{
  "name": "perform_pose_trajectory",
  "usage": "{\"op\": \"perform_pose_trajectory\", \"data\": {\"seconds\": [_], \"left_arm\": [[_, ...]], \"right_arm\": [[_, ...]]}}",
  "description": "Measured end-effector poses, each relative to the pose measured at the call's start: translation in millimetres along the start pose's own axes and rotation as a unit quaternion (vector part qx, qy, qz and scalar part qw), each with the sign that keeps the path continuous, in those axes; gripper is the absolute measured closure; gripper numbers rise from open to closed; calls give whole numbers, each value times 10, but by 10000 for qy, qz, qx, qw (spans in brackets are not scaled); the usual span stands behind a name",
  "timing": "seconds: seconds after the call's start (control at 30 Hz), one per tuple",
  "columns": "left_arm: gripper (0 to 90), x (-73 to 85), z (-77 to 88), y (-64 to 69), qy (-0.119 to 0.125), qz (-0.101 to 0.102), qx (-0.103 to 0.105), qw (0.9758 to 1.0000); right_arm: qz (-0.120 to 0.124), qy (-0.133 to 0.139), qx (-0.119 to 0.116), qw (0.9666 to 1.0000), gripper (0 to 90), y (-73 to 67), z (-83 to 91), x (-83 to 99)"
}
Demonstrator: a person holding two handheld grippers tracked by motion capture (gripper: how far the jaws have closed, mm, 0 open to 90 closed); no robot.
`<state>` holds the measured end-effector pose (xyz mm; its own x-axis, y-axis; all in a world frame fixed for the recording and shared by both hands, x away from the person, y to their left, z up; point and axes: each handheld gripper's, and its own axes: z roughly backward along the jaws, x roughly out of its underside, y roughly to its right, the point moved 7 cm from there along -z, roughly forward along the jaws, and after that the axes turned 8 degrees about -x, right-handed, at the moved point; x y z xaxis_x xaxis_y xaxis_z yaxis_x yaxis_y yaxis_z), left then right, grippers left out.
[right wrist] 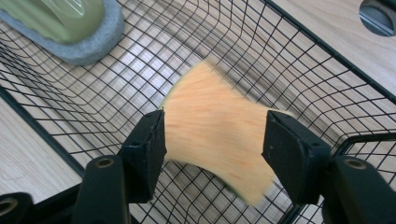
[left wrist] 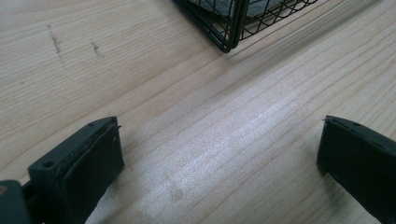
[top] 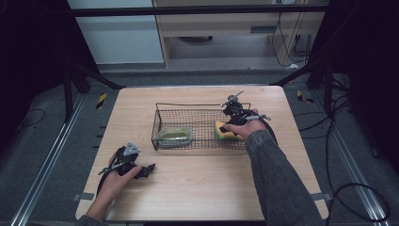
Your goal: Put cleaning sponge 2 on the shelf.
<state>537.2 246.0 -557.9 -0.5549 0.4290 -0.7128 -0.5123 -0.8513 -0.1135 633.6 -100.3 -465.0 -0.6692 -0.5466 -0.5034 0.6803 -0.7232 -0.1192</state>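
An orange sponge [right wrist: 215, 135] with a green underside hangs bowed and blurred between my right gripper's [right wrist: 215, 144] two pads, which touch its sides. It sits inside the right end of the black wire basket [top: 157, 123], just above the mesh floor; from above, the sponge [top: 224, 131] shows under the right hand. A green-topped grey scrubber [top: 175, 136] lies in the basket's left end. My left gripper [top: 151, 168] rests on the wooden table [top: 197, 188] near the front left. Its jaws stand wide apart with bare wood between the two pads [left wrist: 93, 163].
The basket's near corner [left wrist: 228, 44] stands a short way ahead of the left gripper. Bare wood runs along the table's front and left. Cables trail off the right edge onto the grey floor, with dark frame legs behind.
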Motion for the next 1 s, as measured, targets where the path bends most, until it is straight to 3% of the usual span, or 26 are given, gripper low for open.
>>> {"op": "perform_pose_trajectory", "data": {"seconds": [0.5,0.63,1.0], "left_arm": [[0,0,1,2,-7,-16,1,10000],[0,1,1,0,-18,-31,2,10000],[0,1,2,1,-20,-25,2,10000]], "right_arm": [[-142,430,291,9986,241,87,340,146],[-366,654,376,9965,130,150,504,219],[-133,1118,649,9915,65,221,725,344]]}}
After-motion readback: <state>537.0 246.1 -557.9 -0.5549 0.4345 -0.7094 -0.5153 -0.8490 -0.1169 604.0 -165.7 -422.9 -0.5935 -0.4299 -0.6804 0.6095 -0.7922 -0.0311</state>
